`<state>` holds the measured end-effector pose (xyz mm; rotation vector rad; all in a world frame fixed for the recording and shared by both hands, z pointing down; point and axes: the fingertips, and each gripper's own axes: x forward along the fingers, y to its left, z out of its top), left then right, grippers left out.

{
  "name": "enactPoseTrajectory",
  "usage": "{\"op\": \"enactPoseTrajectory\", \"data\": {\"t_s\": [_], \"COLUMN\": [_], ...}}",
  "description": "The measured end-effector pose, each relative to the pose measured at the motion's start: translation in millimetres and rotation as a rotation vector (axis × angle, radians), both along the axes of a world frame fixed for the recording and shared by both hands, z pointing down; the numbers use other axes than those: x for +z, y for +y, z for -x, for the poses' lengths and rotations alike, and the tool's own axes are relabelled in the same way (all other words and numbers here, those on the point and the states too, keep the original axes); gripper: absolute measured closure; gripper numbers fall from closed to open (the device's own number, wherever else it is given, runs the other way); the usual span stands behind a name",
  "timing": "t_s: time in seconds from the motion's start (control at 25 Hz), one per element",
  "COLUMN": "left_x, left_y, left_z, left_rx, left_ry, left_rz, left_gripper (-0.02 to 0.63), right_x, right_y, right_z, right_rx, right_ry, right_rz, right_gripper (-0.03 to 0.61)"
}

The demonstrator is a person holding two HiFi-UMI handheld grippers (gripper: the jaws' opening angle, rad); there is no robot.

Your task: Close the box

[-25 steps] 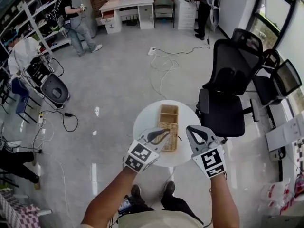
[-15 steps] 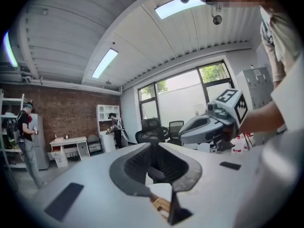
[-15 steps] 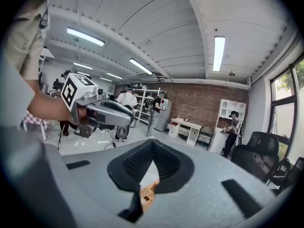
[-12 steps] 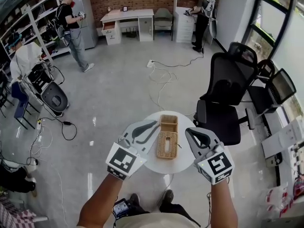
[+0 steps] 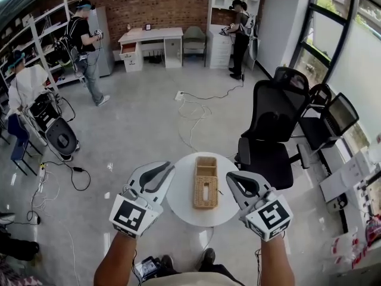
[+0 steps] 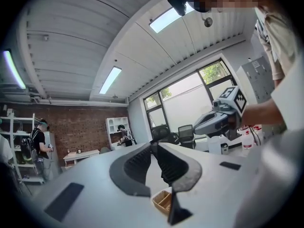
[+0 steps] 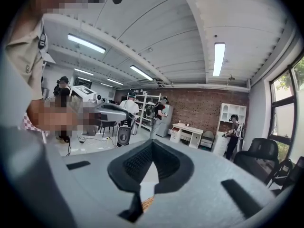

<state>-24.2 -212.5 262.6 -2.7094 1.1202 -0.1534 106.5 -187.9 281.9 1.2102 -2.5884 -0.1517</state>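
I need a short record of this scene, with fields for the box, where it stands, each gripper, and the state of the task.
box: wicker box, appears open, far half showing its inside
support: round white table
left: left gripper, jaws together, empty, over the table's left edge, apart from the box
right: right gripper, jaws together, empty, over the table's right edge
nearby: black office chair
task: box not yet closed

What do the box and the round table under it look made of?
The box looks like woven wicker or rattan, tan and matte; a basket weave shows. The table has a smooth white top, probably painted or laminated; its core cannot be told.
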Motion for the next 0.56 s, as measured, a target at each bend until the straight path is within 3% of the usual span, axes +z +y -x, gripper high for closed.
{"op": "enactPoseTrajectory", "data": {"t_s": [0.56], "left_x": [-16.7], "left_y": [29.4], "left_z": [66.6], "left_rx": [-0.019], "left_ry": [0.012], "left_rz": [0.010], "left_gripper": [0.571], "right_x": [-19.7], "right_y": [30.1], "right_z": [30.8], "right_rx": [0.070], "right_ry": [0.000], "right_rz": [0.001], "right_gripper": [0.589]}}
